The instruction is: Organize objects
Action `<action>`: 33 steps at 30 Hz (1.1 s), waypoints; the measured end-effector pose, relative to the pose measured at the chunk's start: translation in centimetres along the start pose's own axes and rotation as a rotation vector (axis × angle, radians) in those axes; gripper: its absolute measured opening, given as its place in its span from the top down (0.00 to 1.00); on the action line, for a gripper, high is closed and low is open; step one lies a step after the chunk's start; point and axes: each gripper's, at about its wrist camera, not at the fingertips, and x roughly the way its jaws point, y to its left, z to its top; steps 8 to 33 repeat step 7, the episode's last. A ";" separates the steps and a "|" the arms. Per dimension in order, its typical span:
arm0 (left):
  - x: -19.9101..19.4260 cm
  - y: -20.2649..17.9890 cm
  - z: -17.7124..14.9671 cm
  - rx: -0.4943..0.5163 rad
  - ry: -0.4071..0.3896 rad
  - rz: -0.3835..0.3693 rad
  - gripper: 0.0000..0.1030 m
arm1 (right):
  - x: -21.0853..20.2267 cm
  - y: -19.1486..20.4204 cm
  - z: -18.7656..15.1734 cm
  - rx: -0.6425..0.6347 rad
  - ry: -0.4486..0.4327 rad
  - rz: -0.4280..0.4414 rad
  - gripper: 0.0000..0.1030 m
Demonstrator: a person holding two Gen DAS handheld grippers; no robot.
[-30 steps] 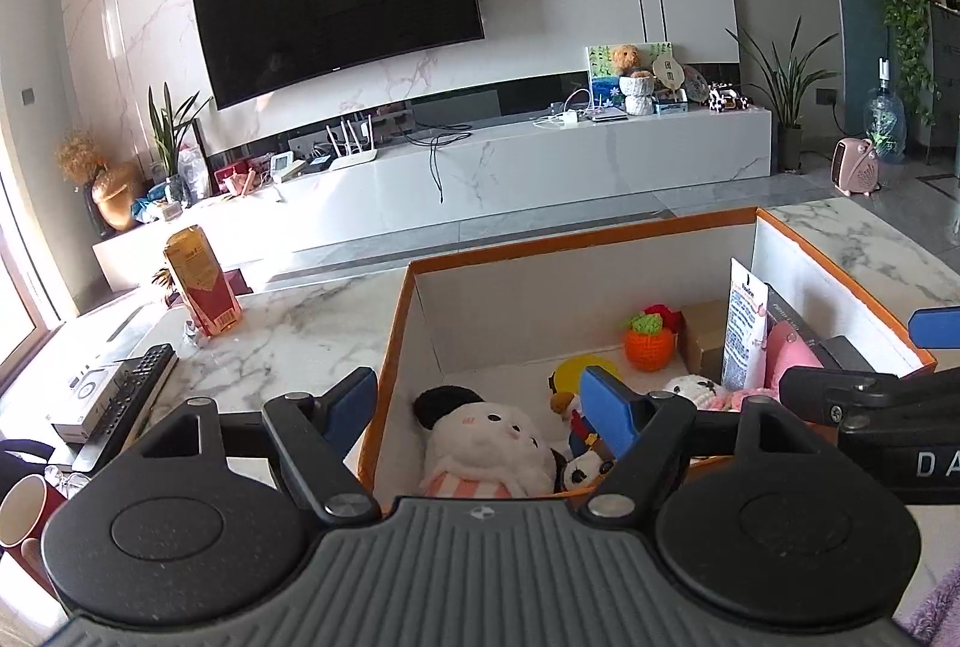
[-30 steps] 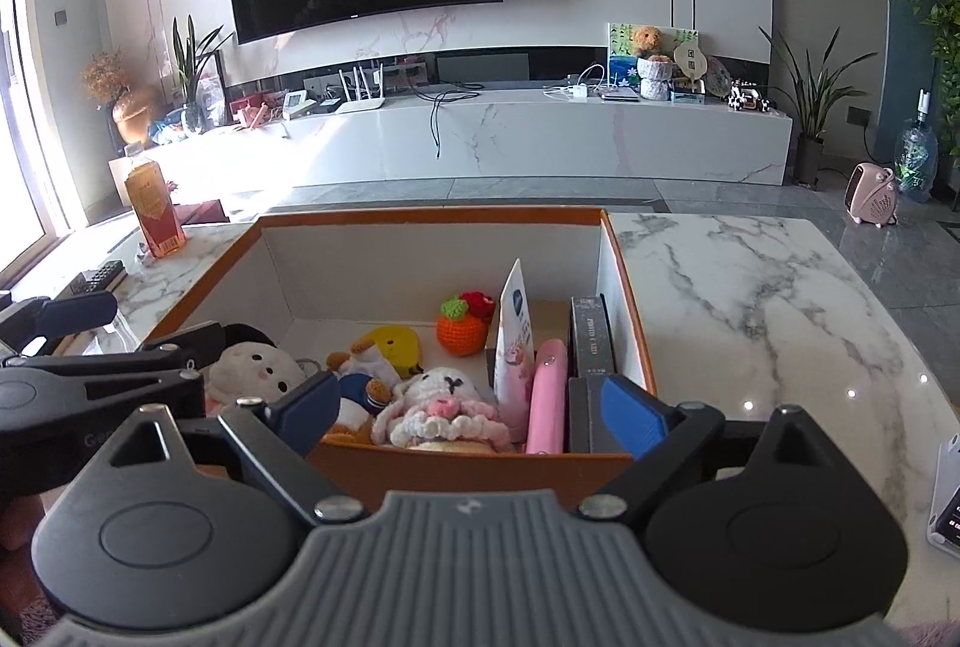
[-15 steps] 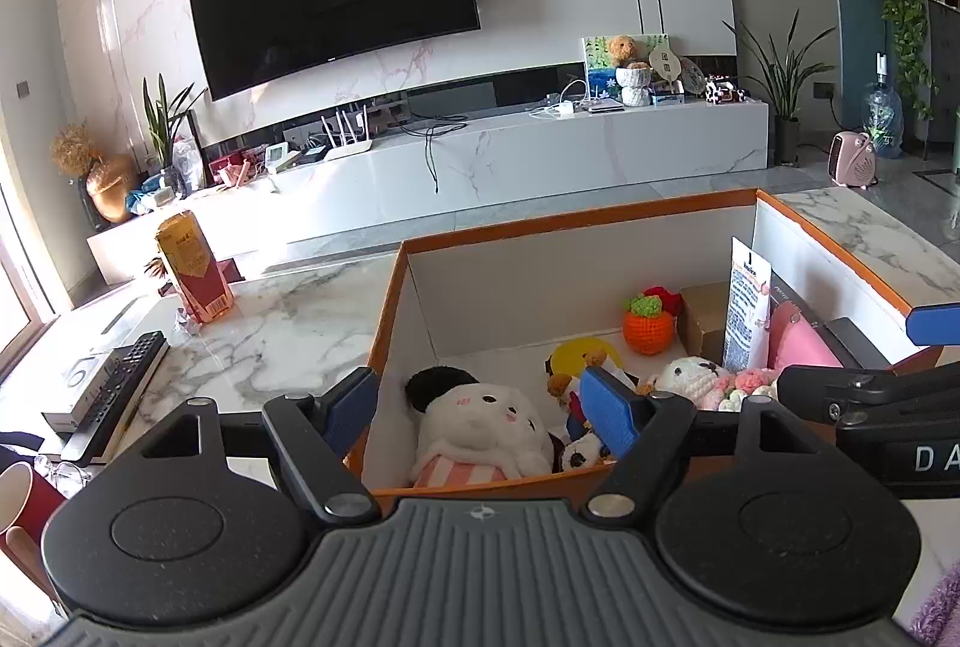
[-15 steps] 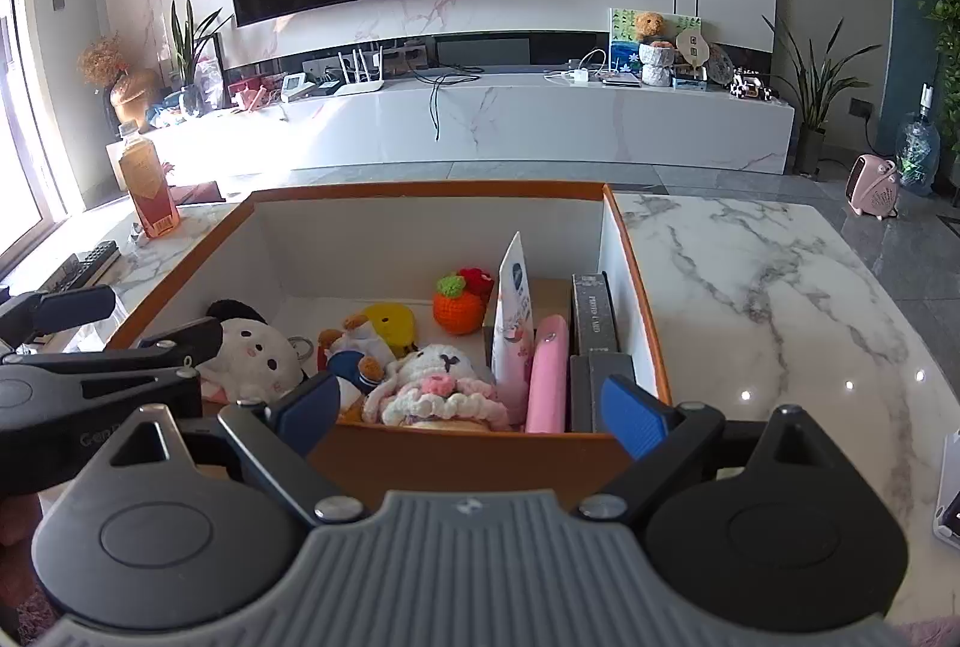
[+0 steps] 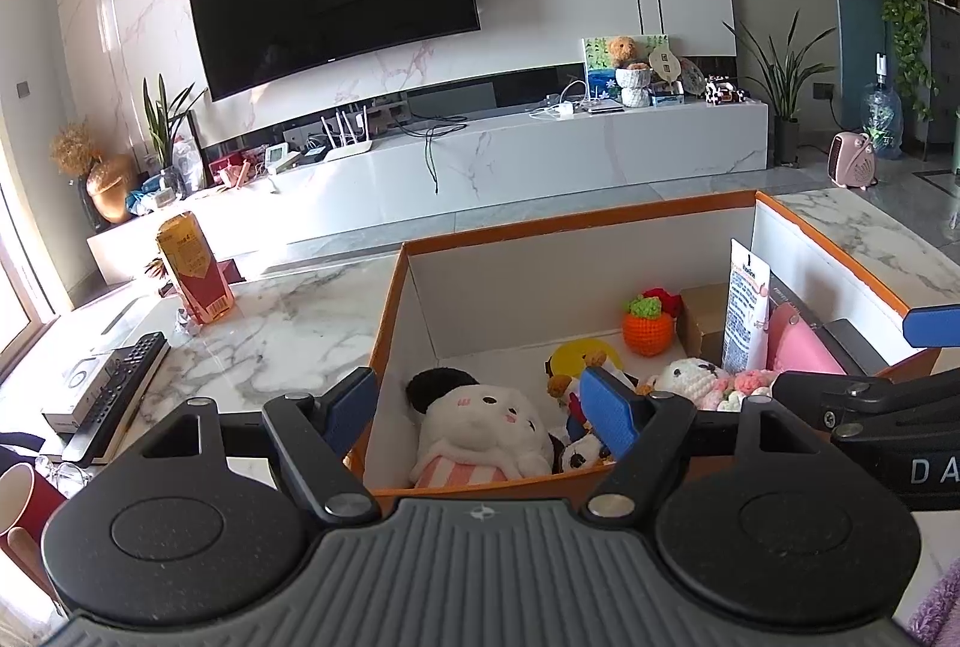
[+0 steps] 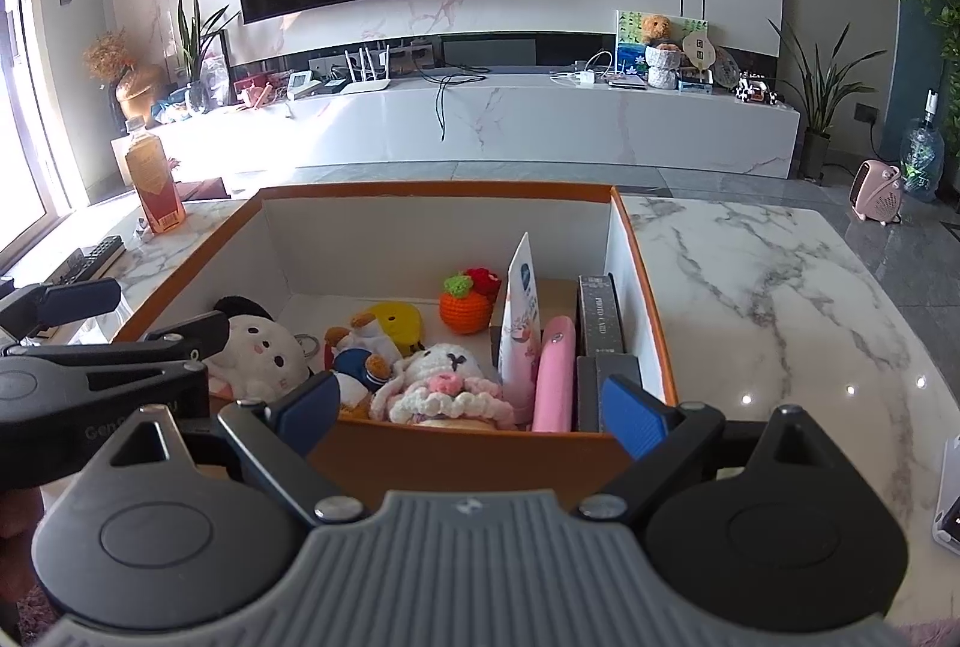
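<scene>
An orange-rimmed white box (image 5: 558, 224) (image 6: 432, 191) stands on the marble table. Inside lie a panda plush (image 5: 480, 431) (image 6: 258, 353), a duck toy (image 6: 360, 347), a crocheted bunny (image 5: 690, 377) (image 6: 444, 383), an orange crochet fruit (image 5: 647, 326) (image 6: 467, 308), a white tube (image 5: 744, 314) (image 6: 521, 329), a pink case (image 5: 804, 341) (image 6: 555, 383) and dark boxes (image 6: 600, 317). My left gripper (image 5: 480, 410) is open at the box's near left corner, nothing between its fingers. My right gripper (image 6: 474, 416) is open over the near wall, empty.
A drink bottle (image 5: 195, 269) (image 6: 153, 185) stands at the table's far left. A remote (image 5: 117, 395) and a red mug (image 5: 24, 491) lie left of the box. Bare marble (image 6: 780, 299) spreads right of the box; a phone edge (image 6: 948, 497) shows at far right.
Both grippers have drawn back and risen a little from the box, so its near wall and contents sit lower and farther in view. Both stay open.
</scene>
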 end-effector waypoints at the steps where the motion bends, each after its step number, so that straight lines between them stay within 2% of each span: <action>1: 0.0 0.0 0.0 0.000 -0.001 -0.001 0.15 | 0.0 0.0 0.0 -0.001 0.000 0.000 0.08; 33: -0.1 0.2 0.2 -0.008 -0.001 -0.006 0.15 | 0.0 0.0 0.1 -0.004 0.001 0.002 0.09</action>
